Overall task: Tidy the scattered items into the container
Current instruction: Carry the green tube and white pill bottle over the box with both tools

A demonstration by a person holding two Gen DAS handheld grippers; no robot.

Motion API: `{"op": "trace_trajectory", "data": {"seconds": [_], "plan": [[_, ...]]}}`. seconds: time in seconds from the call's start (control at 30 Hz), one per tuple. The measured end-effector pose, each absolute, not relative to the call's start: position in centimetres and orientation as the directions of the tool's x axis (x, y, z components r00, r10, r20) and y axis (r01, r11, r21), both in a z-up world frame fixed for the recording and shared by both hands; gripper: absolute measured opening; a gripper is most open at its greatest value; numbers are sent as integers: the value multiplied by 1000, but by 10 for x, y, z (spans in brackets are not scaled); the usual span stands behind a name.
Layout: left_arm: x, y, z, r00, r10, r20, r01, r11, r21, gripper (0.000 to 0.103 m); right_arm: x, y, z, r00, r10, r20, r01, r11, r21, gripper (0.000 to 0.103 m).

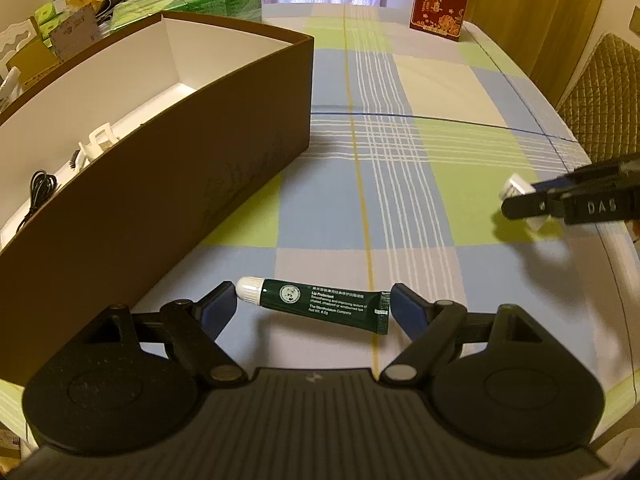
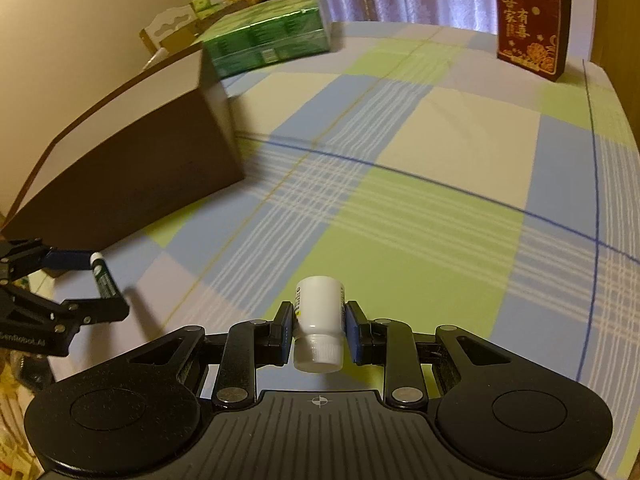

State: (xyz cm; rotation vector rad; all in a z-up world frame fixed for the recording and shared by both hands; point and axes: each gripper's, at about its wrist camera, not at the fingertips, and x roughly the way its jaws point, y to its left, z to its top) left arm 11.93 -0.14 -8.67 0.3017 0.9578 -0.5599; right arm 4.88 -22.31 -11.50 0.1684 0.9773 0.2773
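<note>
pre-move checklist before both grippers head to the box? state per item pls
1. Right gripper holds the white bottle: ok, jaws shut on its body, cap toward the camera.
2. Left gripper has the green lip balm tube: not ok, jaws open with a fingertip at each end of the tube, which lies on the tablecloth.
3. Brown box open on top: ok, no lid.
4. Room inside the box: ok, the far part of the floor is bare; a black cable and a white item lie at the near end.
5. Path from the bottle to the box: ok, only tablecloth between.
</note>
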Motion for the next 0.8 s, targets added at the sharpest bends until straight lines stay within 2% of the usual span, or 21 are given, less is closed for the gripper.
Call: {"op": "trace_trajectory", "data": {"seconds": [0.53,0.8], "plan": [[102,35,-37,504,-384,-774,576,817,-31,81,39,-171,-104,482,385,-787,-237,922,306,30],[112,54,-2,555,-410,-724,574,818,-24,81,47,-127,-96,437,476,-763,-341,873,349,30]]}}
